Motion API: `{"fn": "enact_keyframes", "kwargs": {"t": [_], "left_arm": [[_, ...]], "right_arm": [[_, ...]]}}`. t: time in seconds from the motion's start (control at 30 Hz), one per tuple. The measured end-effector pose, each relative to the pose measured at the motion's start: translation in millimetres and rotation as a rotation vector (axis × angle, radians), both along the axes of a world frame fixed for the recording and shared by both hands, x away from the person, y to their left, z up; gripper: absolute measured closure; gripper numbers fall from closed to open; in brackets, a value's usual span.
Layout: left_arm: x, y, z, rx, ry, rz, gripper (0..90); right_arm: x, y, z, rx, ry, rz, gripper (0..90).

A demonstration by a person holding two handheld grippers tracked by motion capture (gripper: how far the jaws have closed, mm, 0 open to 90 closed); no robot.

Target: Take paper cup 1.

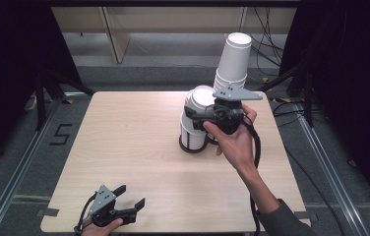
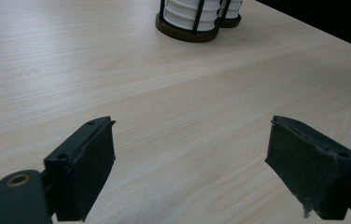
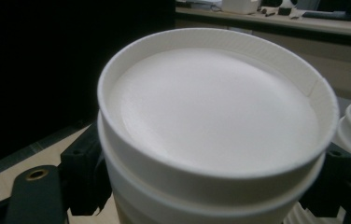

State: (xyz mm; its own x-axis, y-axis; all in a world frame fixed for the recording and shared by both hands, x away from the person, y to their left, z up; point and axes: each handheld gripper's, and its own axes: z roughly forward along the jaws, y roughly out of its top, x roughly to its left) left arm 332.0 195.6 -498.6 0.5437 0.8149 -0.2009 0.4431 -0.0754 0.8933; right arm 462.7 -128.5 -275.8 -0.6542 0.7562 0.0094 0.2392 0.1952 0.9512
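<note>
White paper cups [image 1: 196, 101], smooth and tapered, sit upside down in a stack inside a dark ribbed holder [image 1: 193, 142] on the pale wood-grain table [image 1: 124, 142]. Your right gripper [image 1: 203, 117] clamps the stack's top cups. A second, taller stack [image 1: 232, 61] stands just behind. Your left gripper [image 1: 133, 197] rests at the near table edge, jaws apart, holding nothing.

table [image 1: 124, 147] left – free | cup stacks [image 1: 195, 128] block right-centre
</note>
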Motion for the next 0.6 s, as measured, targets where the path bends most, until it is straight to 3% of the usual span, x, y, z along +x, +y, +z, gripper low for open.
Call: {"fn": "enact_keyframes", "kwargs": {"t": [0.27, 0.43, 0.5, 0.57, 0.6], "left_arm": [[0.9, -2.0, 0.7, 0.01, -0.009, 0.002, 14.4], [2.3, -4.7, 2.1, 0.03, -0.052, -0.009, 14.4], [1.9, -6.2, 3.4, 0.044, -0.062, -0.009, 14.4], [2.8, -7.4, 3.8, 0.04, -0.073, -0.009, 14.4], [3.8, -8.2, 3.9, 0.039, -0.079, -0.011, 14.3]], "right_arm": [[-7.9, -2.8, -38.5, -0.012, 0.06, 0.037, 20.7], [-12.2, -1.7, -62.9, -0.003, 0.1, 0.057, 20.7], [-12.1, -1.8, -72.2, -0.009, 0.09, 0.071, 20.7], [-13.9, -0.6, -81.5, -0.002, 0.122, 0.067, 20.7], [-13.0, -0.4, -85.4, -0.024, 0.118, 0.08, 20.7]]}}
